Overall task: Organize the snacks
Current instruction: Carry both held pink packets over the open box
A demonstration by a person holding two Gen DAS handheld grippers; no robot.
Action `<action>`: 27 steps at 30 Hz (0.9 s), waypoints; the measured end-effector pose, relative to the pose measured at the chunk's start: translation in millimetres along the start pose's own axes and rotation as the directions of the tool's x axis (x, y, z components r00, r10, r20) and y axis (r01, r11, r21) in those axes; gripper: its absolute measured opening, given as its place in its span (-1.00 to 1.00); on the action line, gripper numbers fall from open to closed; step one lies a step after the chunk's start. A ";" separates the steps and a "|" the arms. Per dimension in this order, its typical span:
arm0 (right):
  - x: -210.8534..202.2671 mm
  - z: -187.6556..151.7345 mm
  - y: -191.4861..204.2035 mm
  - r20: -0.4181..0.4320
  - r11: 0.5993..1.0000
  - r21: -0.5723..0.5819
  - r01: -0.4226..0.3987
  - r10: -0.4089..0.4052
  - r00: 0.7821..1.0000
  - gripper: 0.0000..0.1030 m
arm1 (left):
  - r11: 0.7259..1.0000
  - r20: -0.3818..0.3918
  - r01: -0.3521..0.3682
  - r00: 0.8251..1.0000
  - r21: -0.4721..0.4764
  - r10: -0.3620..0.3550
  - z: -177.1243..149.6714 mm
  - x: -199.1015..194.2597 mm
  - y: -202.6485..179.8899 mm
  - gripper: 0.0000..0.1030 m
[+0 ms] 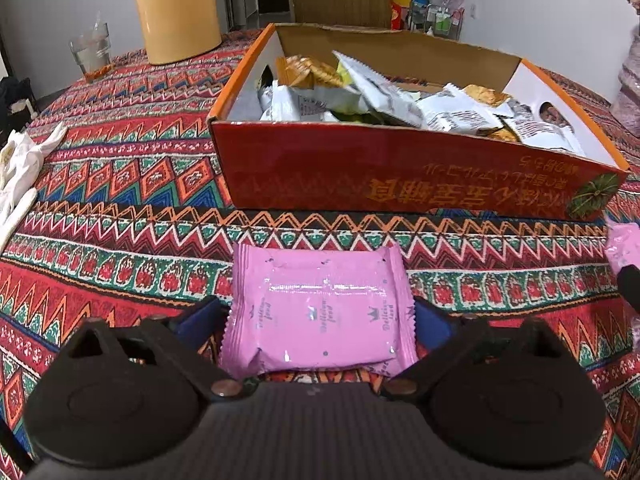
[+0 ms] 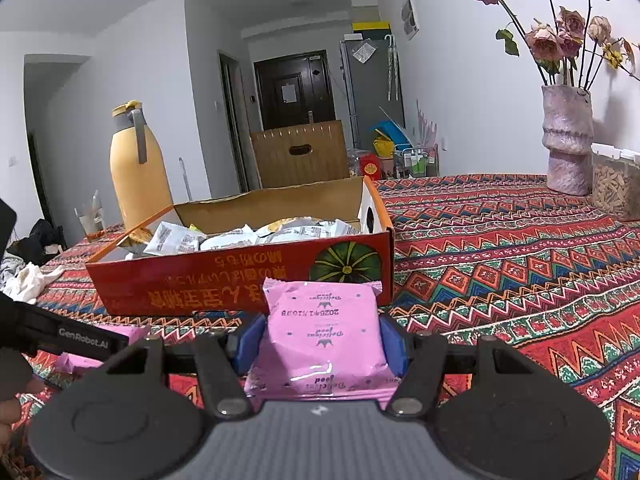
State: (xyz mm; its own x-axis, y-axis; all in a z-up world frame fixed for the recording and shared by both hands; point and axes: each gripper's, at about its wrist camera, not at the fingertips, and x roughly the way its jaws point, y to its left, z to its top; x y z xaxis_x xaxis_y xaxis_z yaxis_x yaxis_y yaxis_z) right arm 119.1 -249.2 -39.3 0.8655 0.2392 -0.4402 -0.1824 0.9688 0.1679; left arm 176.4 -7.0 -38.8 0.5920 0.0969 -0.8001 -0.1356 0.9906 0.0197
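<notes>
Left packet: pink snack packet [image 1: 318, 312] flat on table [image 1: 120, 208], just in front of the box, between left gripper [image 1: 316, 320] pads.
Left gripper: jaws wide, pads beside packet's crimped ends, not yet pinching.
Right packet: second pink packet [image 2: 322, 336] clamped by right gripper [image 2: 320, 344], above table.
Box: orange carton [image 1: 400, 176], open-topped, w/ mixed snacks.
Advice: close on packet body, not seams; lift over near wall before release.

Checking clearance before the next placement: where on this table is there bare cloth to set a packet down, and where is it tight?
Free: the cloth between the snack box and the vase, and the stretch left of the box toward the glass. Crowded: the box's inside, heaped with packets, and the strip before it, taken by pink packets.
</notes>
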 end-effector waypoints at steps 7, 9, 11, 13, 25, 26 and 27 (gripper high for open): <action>-2.1 -0.8 2.8 0.009 1.000 -0.018 0.002 -0.002 1.000 0.18 | 0.999 0.042 0.039 0.998 0.027 -0.040 -7.7 -17.8 -5.5 0.33; -4.1 0.4 4.3 0.012 1.000 -0.028 -0.004 0.004 1.000 0.18 | 0.998 0.067 0.047 0.997 0.033 -0.049 -7.2 -25.8 -7.1 0.33; -7.1 2.8 7.0 0.016 0.999 -0.046 -0.005 0.006 1.000 0.17 | 0.998 0.103 0.057 0.993 0.041 -0.061 -4.1 -36.6 -8.1 0.33; -10.2 6.9 8.9 0.022 0.998 -0.060 -0.014 0.015 1.000 0.17 | 0.996 0.148 0.073 0.986 0.048 -0.079 0.1 -49.5 -8.5 0.33; 20.2 80.4 31.2 0.095 0.990 -0.138 -0.011 0.024 0.995 0.18 | 0.994 0.346 0.109 0.932 0.019 -0.108 68.1 -76.7 -23.2 0.34; 27.2 85.1 32.2 0.096 0.990 -0.138 -0.006 0.019 0.995 0.18 | 0.994 0.354 0.107 0.930 0.005 -0.102 74.9 -73.7 -23.0 0.34; 36.4 90.3 33.2 0.096 0.991 -0.136 0.001 0.013 0.995 0.18 | 0.994 0.365 0.110 0.926 -0.011 -0.098 81.6 -69.9 -22.8 0.34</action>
State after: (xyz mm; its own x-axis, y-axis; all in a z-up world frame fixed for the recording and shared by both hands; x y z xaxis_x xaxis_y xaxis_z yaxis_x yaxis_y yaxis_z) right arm 186.7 -214.2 29.9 0.9037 0.2440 -0.3517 -0.2437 0.9688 0.0461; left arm 202.9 -28.4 65.6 0.8513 0.0276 -0.5239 -0.0783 0.9941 -0.0748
